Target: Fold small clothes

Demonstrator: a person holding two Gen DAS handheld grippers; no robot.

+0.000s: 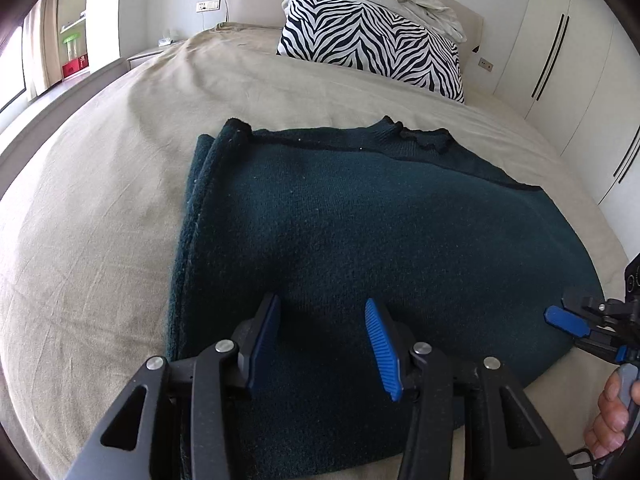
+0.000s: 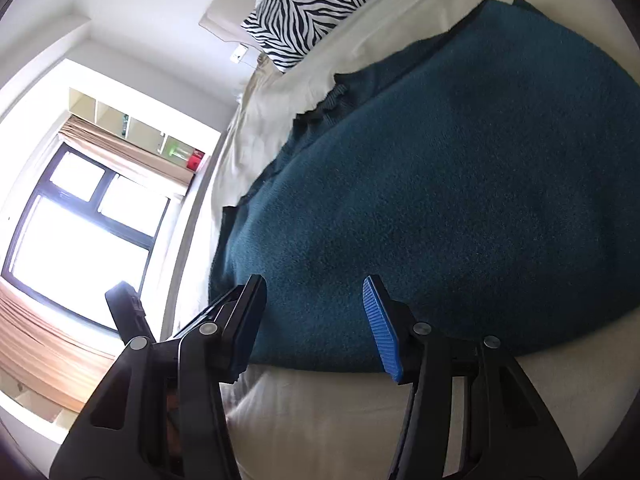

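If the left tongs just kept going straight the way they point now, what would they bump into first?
Most likely the dark green sweater: the left tongs hang open right over its near part, angled down at it. Beyond lies the beige bedsheet, then the zebra pillow. Exact height above the knit is hard to judge.

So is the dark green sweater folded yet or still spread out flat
Partly folded: the dark green sweater shows doubled layers along its left edge; both grippers are open, holding nothing.

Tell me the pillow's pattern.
Black-and-white zebra stripes on the pillow, clearest in the left wrist view.
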